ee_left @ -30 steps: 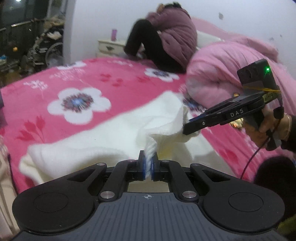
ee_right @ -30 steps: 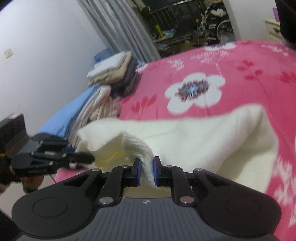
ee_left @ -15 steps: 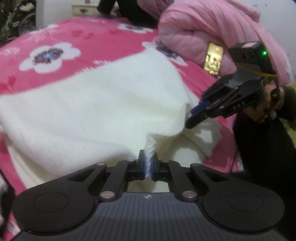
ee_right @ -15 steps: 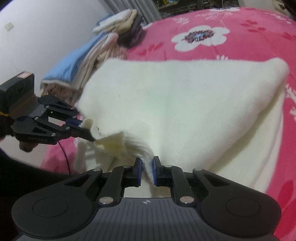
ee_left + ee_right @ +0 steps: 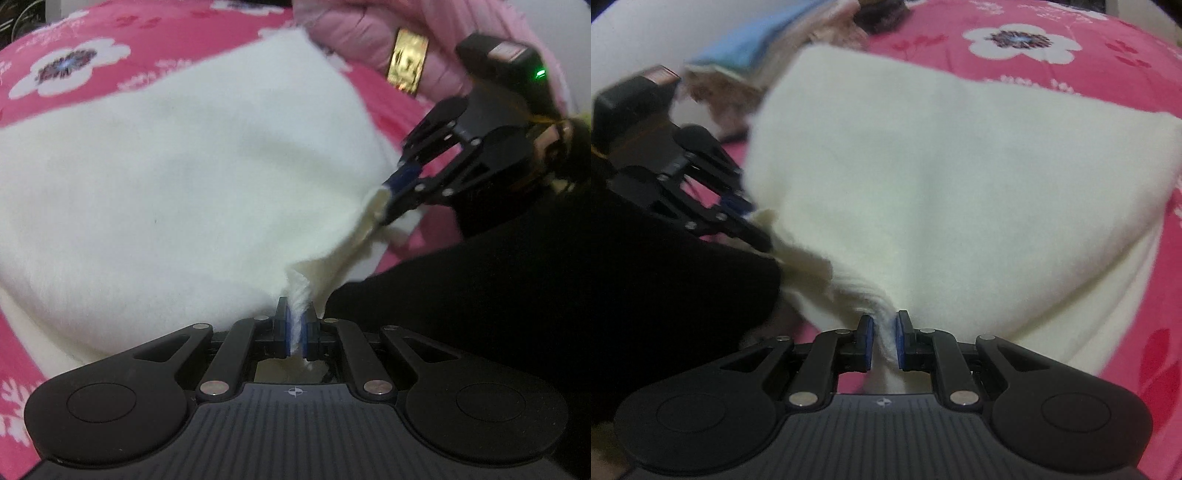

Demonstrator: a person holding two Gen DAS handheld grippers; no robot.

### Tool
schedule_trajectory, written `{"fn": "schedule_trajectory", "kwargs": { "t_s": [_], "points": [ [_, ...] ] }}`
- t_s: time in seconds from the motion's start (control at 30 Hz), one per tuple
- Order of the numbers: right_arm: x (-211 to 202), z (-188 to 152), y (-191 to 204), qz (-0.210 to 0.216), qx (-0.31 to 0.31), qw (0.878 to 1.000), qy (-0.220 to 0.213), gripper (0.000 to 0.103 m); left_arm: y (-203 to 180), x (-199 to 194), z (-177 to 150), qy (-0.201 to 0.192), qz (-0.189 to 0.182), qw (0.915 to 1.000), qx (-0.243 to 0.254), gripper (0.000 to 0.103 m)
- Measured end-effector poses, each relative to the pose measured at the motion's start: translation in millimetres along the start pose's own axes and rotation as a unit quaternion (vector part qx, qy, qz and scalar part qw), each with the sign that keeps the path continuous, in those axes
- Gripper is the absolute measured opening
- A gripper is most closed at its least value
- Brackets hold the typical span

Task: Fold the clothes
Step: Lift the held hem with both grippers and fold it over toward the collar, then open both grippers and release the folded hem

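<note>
A cream fleece garment (image 5: pixel 177 162) lies folded over itself on the pink flowered bedspread (image 5: pixel 66 66); it also shows in the right wrist view (image 5: pixel 960 184). My left gripper (image 5: pixel 294 325) is shut on one near corner of the garment. My right gripper (image 5: pixel 884 336) is shut on the other near corner. Each gripper shows in the other's view, the right one (image 5: pixel 391 192) at the garment's right edge and the left one (image 5: pixel 746 218) at its left edge. The lower layer shows under the top layer at the right (image 5: pixel 1108 302).
A pink quilt (image 5: pixel 406 26) with a gold phone (image 5: pixel 406 64) on it lies at the back right. A stack of folded clothes (image 5: pixel 768 48) stands at the bed's far left. The person's dark clothing (image 5: pixel 480 295) fills the near side.
Both grippers have pulled the garment's corners toward the near edge of the bed and lower. The top layer now lies flatter over the lower one.
</note>
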State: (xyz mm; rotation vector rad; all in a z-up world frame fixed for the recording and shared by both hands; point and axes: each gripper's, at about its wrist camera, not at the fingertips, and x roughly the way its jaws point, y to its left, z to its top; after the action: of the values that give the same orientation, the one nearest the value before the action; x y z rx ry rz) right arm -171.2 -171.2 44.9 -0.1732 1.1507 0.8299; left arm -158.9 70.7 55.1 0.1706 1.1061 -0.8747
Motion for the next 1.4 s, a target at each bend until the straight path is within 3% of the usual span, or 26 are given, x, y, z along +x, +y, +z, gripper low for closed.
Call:
{"fn": "schedule_trajectory", "kwargs": {
  "t_s": [0.07,0.13,0.27,0.4,0.57,0.7,0.77,0.8,0.9,1.07,1.2,1.27,1.33,1.4],
  "points": [
    [-2.3,-1.9,7.1,-0.011,-0.014,1.000,0.006,0.023,2.6,1.2,-2.7,0.010,0.002,0.9999,-0.003,0.007],
    [-6.9,-4.0,14.6,-0.019,-0.029,0.999,0.010,0.037,7.0,-5.5,-6.1,0.014,-0.001,0.9998,-0.014,0.011],
    [-21.5,-12.0,12.8,-0.025,-0.021,0.998,0.046,0.041,19.8,-23.5,-16.3,0.024,0.007,0.9983,-0.052,0.016],
    [-44.6,-8.4,-0.6,-0.051,0.008,0.998,0.020,0.040,36.9,-47.9,-20.5,0.004,0.018,0.9956,-0.092,0.016],
    [-39.3,18.2,-3.0,0.025,0.049,0.998,-0.030,0.036,52.0,-50.3,-17.3,-0.043,0.007,0.9884,-0.145,0.017],
    [2.1,30.5,10.8,0.058,0.013,0.998,0.011,0.036,50.4,-30.6,-10.8,-0.047,0.009,0.9900,-0.133,0.022],
    [26.7,24.2,17.3,0.032,-0.038,0.997,0.063,0.032,52.9,-32.9,-8.6,-0.054,0.012,0.9893,-0.135,0.022],
    [33.6,19.8,20.0,0.019,-0.065,0.995,0.078,0.024,54.2,-34.0,-7.5,-0.058,0.013,0.9889,-0.136,0.021],
    [28.5,20.9,13.0,0.019,-0.069,0.994,0.083,0.018,58.0,-37.3,-4.1,-0.069,0.017,0.9876,-0.140,0.021],
    [-8.5,28.0,-7.9,0.023,-0.008,0.998,0.051,0.020,64.3,-42.8,1.5,-0.087,0.024,0.9851,-0.147,0.022],
    [-43.0,46.3,-29.8,-0.004,0.051,0.998,-0.038,0.023,69.4,-47.2,6.0,-0.101,0.030,0.9828,-0.152,0.026],
    [-45.4,50.0,-41.0,-0.041,0.071,0.994,-0.068,0.023,71.9,-49.4,8.2,-0.108,0.032,0.9816,-0.154,0.027],
    [-32.0,45.6,-53.3,-0.100,0.064,0.992,-0.049,0.020,82.2,-38.5,3.3,-0.077,0.095,0.9803,-0.155,0.027],
    [-18.2,34.9,-66.2,-0.120,0.068,0.990,-0.032,0.019,92.3,-39.4,-3.4,-0.066,0.099,0.9786,-0.168,0.021]
  ]
}}
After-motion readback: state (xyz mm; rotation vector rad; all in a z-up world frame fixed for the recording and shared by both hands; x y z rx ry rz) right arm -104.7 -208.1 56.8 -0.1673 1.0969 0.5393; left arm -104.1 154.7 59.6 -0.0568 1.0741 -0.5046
